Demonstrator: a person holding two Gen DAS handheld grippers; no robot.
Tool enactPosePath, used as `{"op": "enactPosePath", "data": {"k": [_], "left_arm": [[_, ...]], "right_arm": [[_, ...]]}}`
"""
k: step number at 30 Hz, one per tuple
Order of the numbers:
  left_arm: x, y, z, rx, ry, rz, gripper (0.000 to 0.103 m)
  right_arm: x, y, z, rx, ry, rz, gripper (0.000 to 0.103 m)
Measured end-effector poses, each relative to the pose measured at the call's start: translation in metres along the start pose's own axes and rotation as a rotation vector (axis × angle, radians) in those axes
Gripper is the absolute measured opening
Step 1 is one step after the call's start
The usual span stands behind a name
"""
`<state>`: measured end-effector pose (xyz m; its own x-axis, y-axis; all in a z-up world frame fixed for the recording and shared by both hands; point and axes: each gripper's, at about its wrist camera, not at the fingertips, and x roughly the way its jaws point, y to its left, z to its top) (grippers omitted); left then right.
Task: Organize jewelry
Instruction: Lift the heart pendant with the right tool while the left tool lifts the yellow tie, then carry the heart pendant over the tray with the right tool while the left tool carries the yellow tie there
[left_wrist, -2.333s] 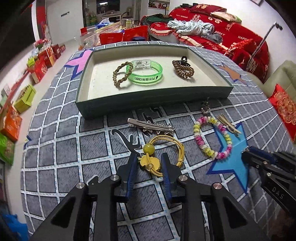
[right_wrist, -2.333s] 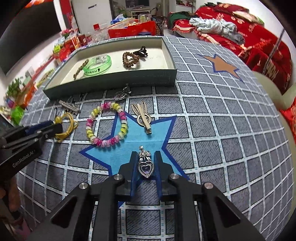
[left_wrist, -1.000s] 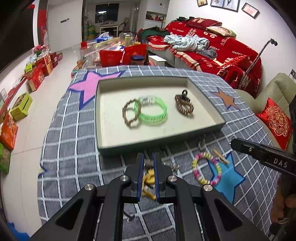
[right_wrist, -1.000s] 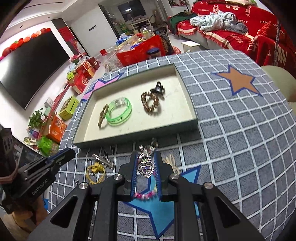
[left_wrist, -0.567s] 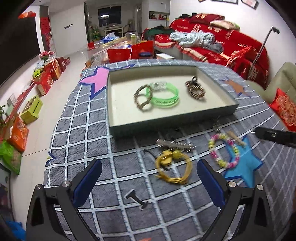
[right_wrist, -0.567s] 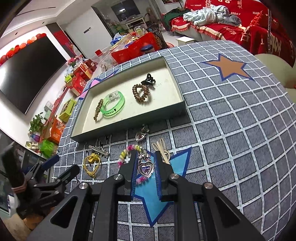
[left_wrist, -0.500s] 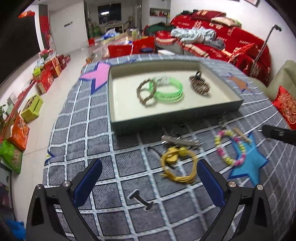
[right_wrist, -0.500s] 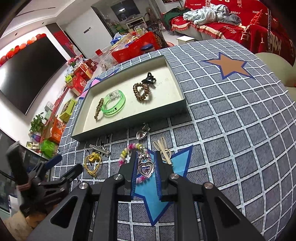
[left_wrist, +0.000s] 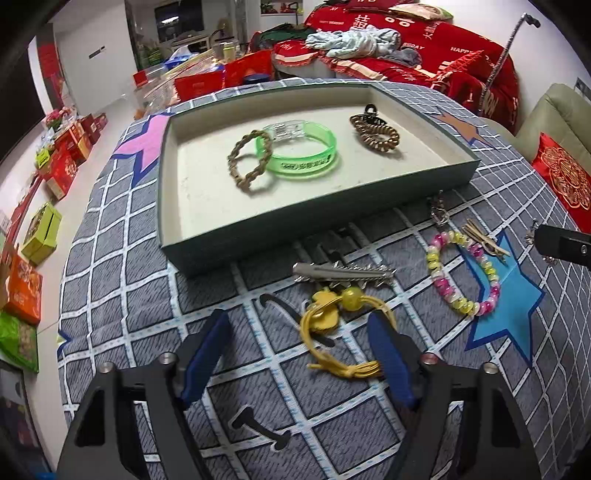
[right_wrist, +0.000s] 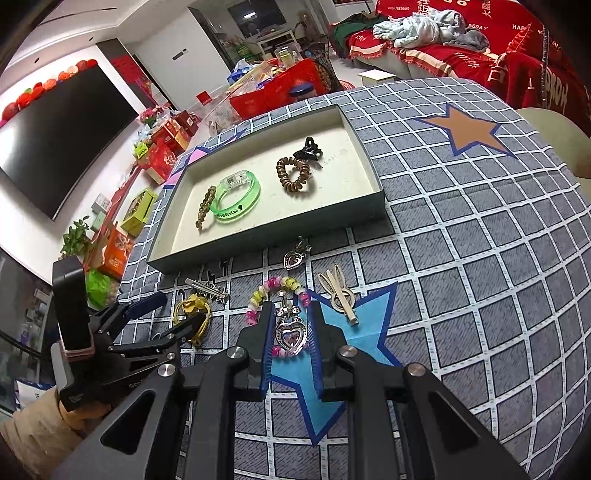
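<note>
We hold the left hand-held gripper (left_wrist: 299, 352) low over the counter (left_wrist: 122, 295), which is covered by a grey cloth with a white grid and coloured stars, and its blue-padded jaws are closing from a wide spread with nothing pressed between the pads. The yellow hair tie (left_wrist: 341, 332), with its yellow bead and charm, lies flat on the cloth between the two pads, nearer the right-hand one, and we cannot tell whether that pad touches the cord. Just beyond the tie lies a silver toothed hair clip (left_wrist: 343, 273), and beyond that stands the shallow grey-green tray (left_wrist: 258, 240), which holds a braided bracelet (left_wrist: 247, 166), a translucent green bangle (left_wrist: 301, 151) overlapping it, and a brown spiral hair tie (left_wrist: 375, 134) with a black claw clip (left_wrist: 371, 110) at its far edge. To the right of the yellow tie a pink and yellow beaded bracelet (left_wrist: 461, 273) rests partly on a blue star, with a pale flat hair clip (left_wrist: 484, 236) just beside it and a small heart pendant (left_wrist: 439, 216) near the tray's front wall. Our right hand-held gripper (right_wrist: 288, 338) is clamped on a heart-shaped pendant (right_wrist: 291, 338) with a pink stone, holding it upright above the beaded bracelet. In the right wrist view the left hand-held gripper appears at the lower left, held by a hand in a tan sleeve (right_wrist: 33, 439).
</note>
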<state>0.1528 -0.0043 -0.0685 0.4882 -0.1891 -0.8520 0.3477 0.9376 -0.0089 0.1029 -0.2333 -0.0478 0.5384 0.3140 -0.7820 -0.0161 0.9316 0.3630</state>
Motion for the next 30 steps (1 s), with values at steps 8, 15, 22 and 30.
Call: {"op": "enactPosePath", "data": {"k": [8, 15, 22, 30], "left_arm": [[-0.007, -0.017, 0.000, 0.076, -0.008, -0.058, 0.035], [-0.024, -0.014, -0.003, 0.031, -0.041, -0.089, 0.035], [-0.055, -0.007, 0.020, -0.011, -0.126, -0.126, 0.035], [-0.058, 0.008, 0.063, -0.020, -0.193, -0.109, 0.035]], "right_arm": [[-0.003, 0.000, -0.002, 0.005, -0.008, 0.003, 0.019], [-0.007, 0.004, 0.001, -0.004, -0.020, 0.011, 0.019], [-0.007, 0.011, 0.019, -0.013, -0.038, 0.027, 0.019], [0.013, 0.026, 0.058, -0.029, -0.049, 0.056, 0.019]]}}
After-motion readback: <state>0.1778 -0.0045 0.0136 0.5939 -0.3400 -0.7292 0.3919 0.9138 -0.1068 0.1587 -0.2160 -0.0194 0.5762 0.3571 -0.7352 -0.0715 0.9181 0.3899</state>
